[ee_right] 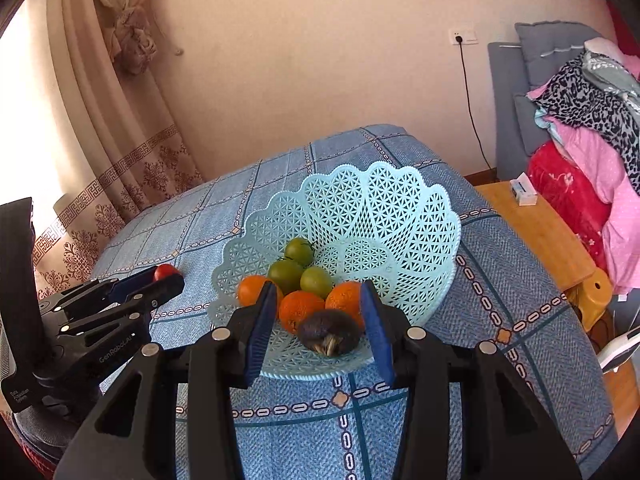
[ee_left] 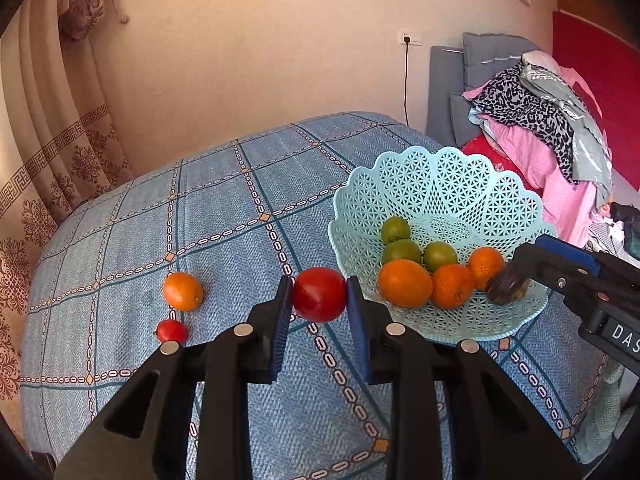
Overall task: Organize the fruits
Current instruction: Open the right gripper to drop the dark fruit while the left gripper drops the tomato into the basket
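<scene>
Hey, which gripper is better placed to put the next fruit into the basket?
Left. The left gripper is shut on the red tomato, right beside the basket. The right gripper is open over the dark fruit already in the basket, holding nothing.

Two grippers were in view, the left gripper (ee_left: 320, 300) and the right gripper (ee_right: 318, 316). One pale blue lattice basket (ee_left: 440, 184) stood on the cloth. It held three green tomatoes (ee_left: 395, 229), three oranges (ee_left: 405, 283) and one dark, roundish fruit (ee_right: 330, 332) whose kind could not be told. Outside the basket there were three more pieces: one large red tomato (ee_left: 319, 294), one small red fruit (ee_left: 172, 331) and one orange (ee_left: 183, 291). That made four oranges and ten pieces of fruit in all.
</scene>
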Demonstrator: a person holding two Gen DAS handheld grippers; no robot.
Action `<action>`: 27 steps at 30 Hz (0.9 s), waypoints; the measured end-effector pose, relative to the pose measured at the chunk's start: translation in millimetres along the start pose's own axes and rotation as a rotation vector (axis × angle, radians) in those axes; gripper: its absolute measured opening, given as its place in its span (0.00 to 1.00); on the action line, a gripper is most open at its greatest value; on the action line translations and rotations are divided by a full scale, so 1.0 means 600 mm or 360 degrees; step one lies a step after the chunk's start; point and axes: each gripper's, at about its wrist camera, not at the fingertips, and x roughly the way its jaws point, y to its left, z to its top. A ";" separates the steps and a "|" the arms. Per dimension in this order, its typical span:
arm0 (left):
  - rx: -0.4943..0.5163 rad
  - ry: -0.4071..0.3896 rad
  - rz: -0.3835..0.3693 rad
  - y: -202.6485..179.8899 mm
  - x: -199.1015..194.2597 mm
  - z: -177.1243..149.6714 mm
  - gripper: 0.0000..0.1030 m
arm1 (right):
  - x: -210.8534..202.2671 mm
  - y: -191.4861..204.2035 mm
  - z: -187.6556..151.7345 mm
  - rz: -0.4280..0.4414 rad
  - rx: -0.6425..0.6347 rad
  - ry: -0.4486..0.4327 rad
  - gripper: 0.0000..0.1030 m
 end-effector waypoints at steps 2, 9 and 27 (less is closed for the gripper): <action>0.0000 0.0000 -0.0020 -0.005 0.004 0.008 0.27 | -0.003 -0.002 0.007 -0.0001 -0.0009 -0.0020 0.43; 0.0019 -0.0014 -0.0064 -0.025 0.014 0.030 0.27 | -0.010 -0.008 0.018 -0.0051 -0.0034 -0.0078 0.43; 0.0097 0.0041 -0.0234 -0.100 0.066 0.067 0.28 | -0.007 -0.049 0.021 -0.0064 0.0058 -0.0099 0.43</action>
